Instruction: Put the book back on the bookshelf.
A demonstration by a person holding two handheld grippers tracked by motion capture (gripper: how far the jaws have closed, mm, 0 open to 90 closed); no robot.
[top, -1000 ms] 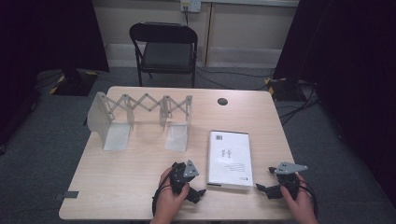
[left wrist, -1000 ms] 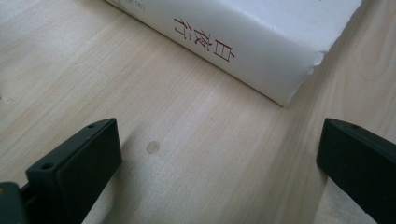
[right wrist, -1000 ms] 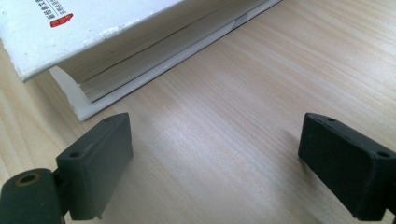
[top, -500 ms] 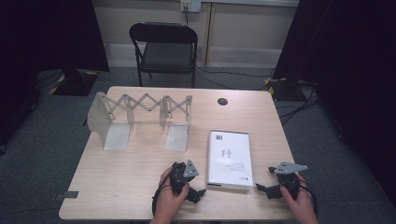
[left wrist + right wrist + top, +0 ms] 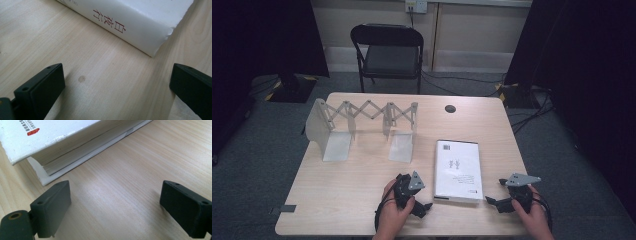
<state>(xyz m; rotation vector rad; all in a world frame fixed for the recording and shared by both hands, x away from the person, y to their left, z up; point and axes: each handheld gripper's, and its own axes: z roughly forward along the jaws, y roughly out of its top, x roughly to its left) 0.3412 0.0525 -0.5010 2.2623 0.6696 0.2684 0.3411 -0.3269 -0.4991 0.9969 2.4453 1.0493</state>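
A person seated at the six o'clock edge of a light wooden table is holding a two-jaw gripper in each hand, with a white book lying flat between them. At about ten o'clock on the tabletop, a folding accordion-style rack with two clear panels is standing, well apart from the book. The left gripper is resting near seven o'clock, its jaws spread wide and gripping nothing; in the left gripper view the book's spine, printed with red characters, is lying just beyond the gap between the jaws, not touching them. The book itself is sitting right of centre, its near corners close to both tools. The right gripper is waiting near five o'clock, jaws likewise released and bare, with the book's page edge lying just ahead at eleven o'clock in the right gripper view.
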